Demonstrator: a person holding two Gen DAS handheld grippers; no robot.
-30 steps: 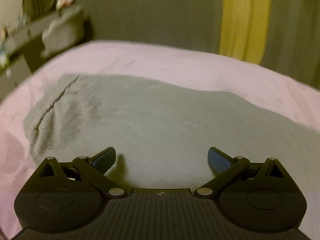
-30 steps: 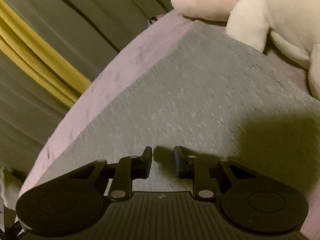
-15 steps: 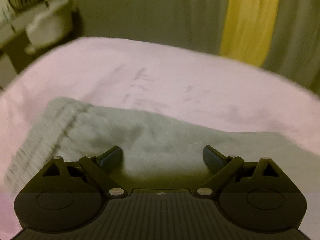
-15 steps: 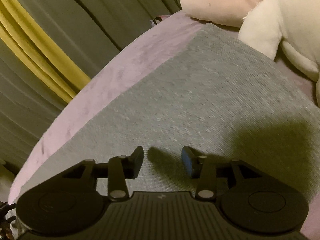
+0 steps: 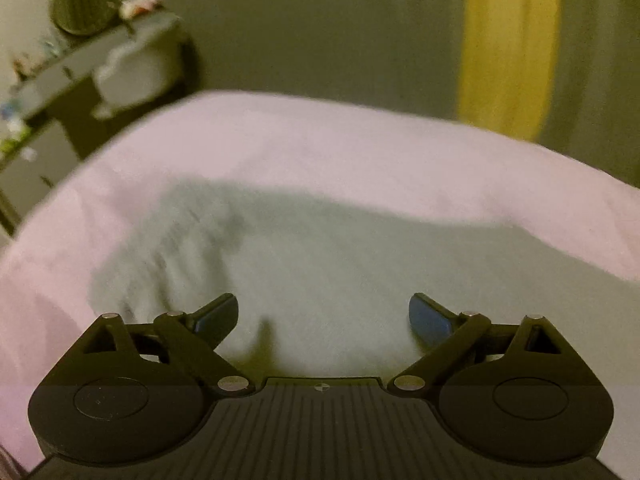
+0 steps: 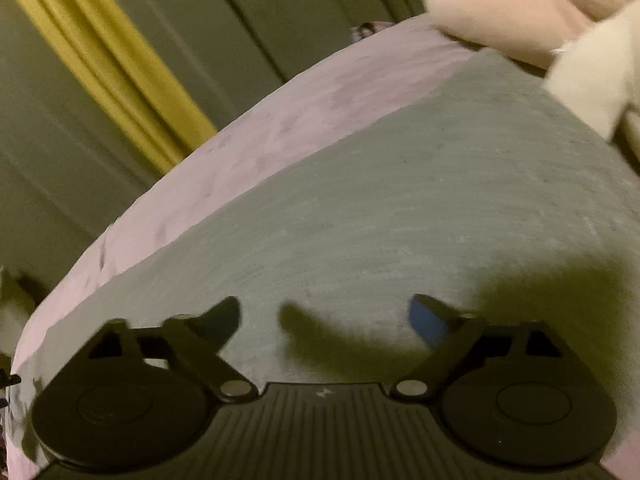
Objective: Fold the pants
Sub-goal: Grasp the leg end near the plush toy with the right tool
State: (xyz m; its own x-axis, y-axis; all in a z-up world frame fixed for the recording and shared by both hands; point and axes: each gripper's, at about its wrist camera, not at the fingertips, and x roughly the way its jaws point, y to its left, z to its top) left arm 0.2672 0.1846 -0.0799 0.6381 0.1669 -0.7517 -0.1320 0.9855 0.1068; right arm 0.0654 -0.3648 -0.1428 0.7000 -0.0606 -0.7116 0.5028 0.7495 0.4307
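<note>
Both tongs tilt downward. The left tongs [image 5: 324, 316] stand spread wide with nothing between the blue pads. The right tongs [image 6: 324, 316] are opening, already wide apart, gripping nothing.

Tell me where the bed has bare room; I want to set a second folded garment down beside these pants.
Bare pink bedsheet runs between the far edge of the grey knit pants and the green-and-yellow curtains. A smaller strip lies left of the pants. It is crowded at the pillow end, where a cream plush toy meets the pants.
</note>
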